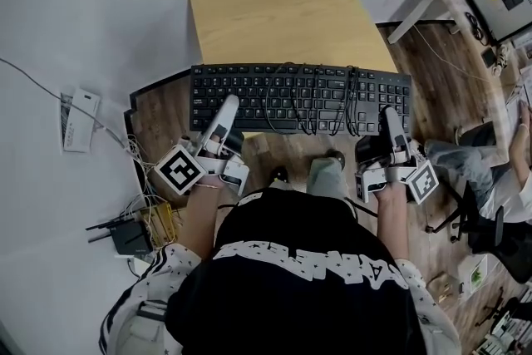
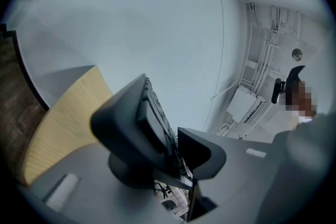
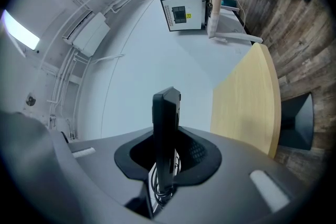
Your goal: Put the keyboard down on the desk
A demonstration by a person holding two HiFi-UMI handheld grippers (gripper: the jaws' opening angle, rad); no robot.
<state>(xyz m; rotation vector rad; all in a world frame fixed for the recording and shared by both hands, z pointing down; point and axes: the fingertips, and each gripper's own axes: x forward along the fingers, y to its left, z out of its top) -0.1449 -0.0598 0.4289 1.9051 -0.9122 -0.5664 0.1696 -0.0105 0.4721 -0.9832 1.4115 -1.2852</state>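
At the near edge of the pale wooden desk (image 1: 283,12): one black full-size keyboard (image 1: 249,91), its black cable (image 1: 353,100) wound round the body, carried level between your two grippers.

- Left gripper (image 1: 226,114): jaws closed on the keyboard's left near edge. The left gripper view shows the key rows pinched between the pads.
- Right gripper (image 1: 389,120): jaws clamped on the right near edge. The right gripper view shows the keyboard edge-on, with cable loops hanging in the gap.
- Position: the keyboard overlaps the desk's front edge. Whether it touches the surface you cannot tell from here; it reads as held just over it.
- Step in hand: carrying to the set-down.
- Next move, as judged: push forward so the whole body is over the wood, lower both ends evenly, then part the jaws only once it rests flat.
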